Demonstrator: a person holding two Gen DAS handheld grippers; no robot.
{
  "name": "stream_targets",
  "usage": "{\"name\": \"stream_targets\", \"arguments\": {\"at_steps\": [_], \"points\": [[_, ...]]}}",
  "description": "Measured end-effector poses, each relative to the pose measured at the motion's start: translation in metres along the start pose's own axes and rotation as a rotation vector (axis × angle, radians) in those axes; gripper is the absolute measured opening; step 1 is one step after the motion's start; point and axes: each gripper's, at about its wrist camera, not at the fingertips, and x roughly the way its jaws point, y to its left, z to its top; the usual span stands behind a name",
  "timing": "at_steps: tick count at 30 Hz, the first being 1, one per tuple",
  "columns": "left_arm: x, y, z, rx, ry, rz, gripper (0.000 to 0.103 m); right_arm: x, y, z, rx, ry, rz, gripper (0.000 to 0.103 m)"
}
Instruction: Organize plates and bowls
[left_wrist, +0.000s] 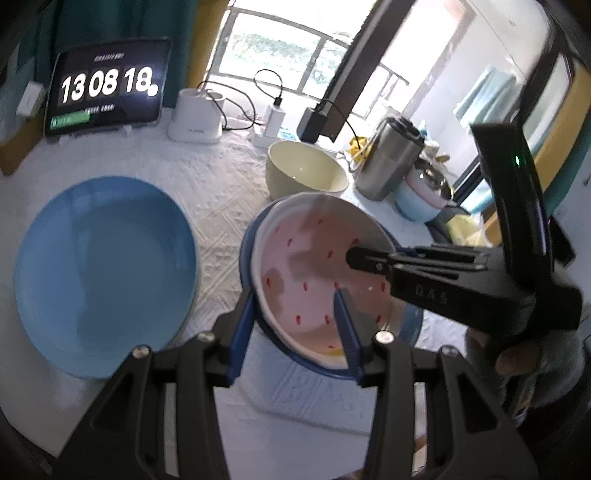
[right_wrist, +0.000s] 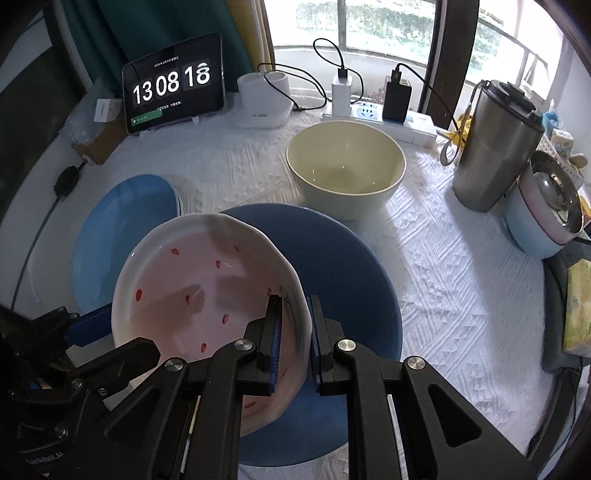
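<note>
A pink bowl with red seed marks (left_wrist: 317, 266) (right_wrist: 207, 280) sits tilted over a dark blue plate (right_wrist: 347, 266) (left_wrist: 410, 325). My right gripper (right_wrist: 295, 332) is shut on the pink bowl's right rim, one finger inside and one outside; it also shows in the left wrist view (left_wrist: 365, 260). My left gripper (left_wrist: 295, 332) straddles the bowl's near rim with its fingers apart, and its body shows at the left of the right wrist view (right_wrist: 88, 328). A light blue plate (left_wrist: 107, 273) (right_wrist: 122, 236) lies to the left. A cream bowl (left_wrist: 304, 171) (right_wrist: 345, 170) stands behind.
At the back stand a tablet clock (right_wrist: 173, 88), a white charger base (right_wrist: 262, 99) and a power strip with cables (right_wrist: 373, 114). A steel tumbler (right_wrist: 491, 147) and a pastel lunch box (right_wrist: 546, 218) stand at the right. A white textured cloth (right_wrist: 443, 258) covers the table.
</note>
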Motion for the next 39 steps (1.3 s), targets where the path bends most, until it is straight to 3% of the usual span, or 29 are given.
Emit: {"name": "stream_targets", "arguments": {"at_steps": [3,8,13,28,39], "points": [[0.001,-0.005,-0.001,0.030,-0.002,0.013,0.046,0.001,-0.001,-0.001,-0.002,0.017,0.000,0.015],[0.003,-0.006,-0.001,0.040,0.004,0.029,0.058,0.009,-0.004,-0.004,0.008,0.054,0.006,0.015],[0.006,-0.008,0.000,0.058,0.022,-0.013,0.059,0.013,-0.006,-0.007,0.002,0.057,-0.029,0.019],[0.004,-0.005,0.008,0.016,0.004,0.011,0.059,0.003,-0.032,-0.007,0.061,0.045,0.001,0.021],[0.003,-0.004,0.020,0.011,-0.002,0.016,0.059,-0.021,-0.031,0.010,0.040,-0.022,0.021,0.021]]}}
